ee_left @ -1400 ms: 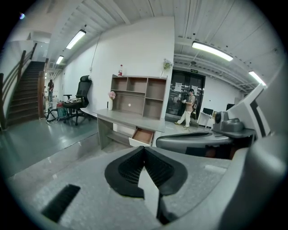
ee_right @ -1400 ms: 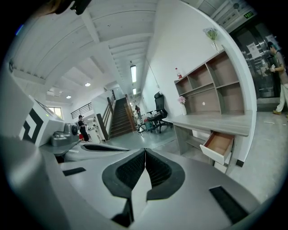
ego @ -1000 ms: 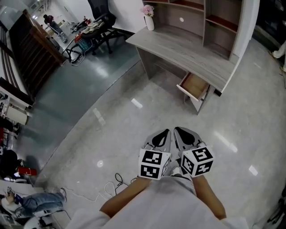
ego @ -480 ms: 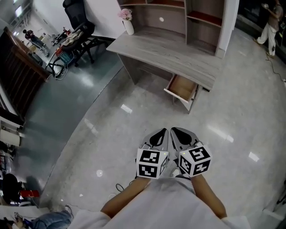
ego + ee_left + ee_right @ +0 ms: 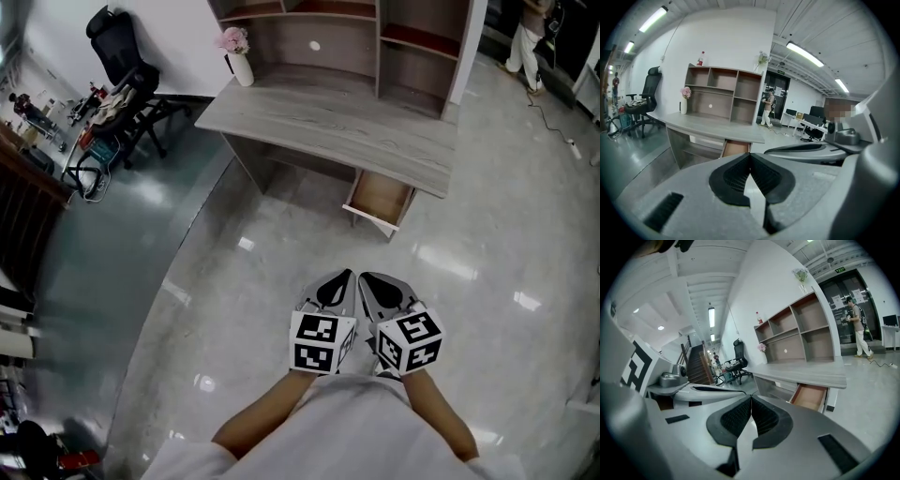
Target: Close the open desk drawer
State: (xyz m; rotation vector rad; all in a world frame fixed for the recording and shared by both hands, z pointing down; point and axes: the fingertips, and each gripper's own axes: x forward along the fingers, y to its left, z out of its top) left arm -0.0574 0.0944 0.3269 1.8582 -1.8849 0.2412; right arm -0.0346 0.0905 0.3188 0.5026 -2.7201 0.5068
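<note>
A grey wooden desk (image 5: 328,122) stands ahead with one light-wood drawer (image 5: 380,200) pulled out under its right end. The same drawer (image 5: 736,147) shows in the left gripper view, and the drawer (image 5: 811,397) appears empty in the right gripper view. My left gripper (image 5: 348,276) and right gripper (image 5: 365,277) hang side by side over the shiny floor, well short of the drawer, both pointing toward it. Both are shut with nothing between their pads (image 5: 740,176) (image 5: 761,416).
A shelf unit (image 5: 375,37) sits on the desk beside a white vase of pink flowers (image 5: 236,54). A black office chair (image 5: 127,61) stands at far left. A person (image 5: 520,37) stands far back right, near a floor cable (image 5: 553,127).
The desk and drawer have shifted left and come nearer in the head view as I walk toward them. Both grippers keep their side-by-side pose and stay shut.
</note>
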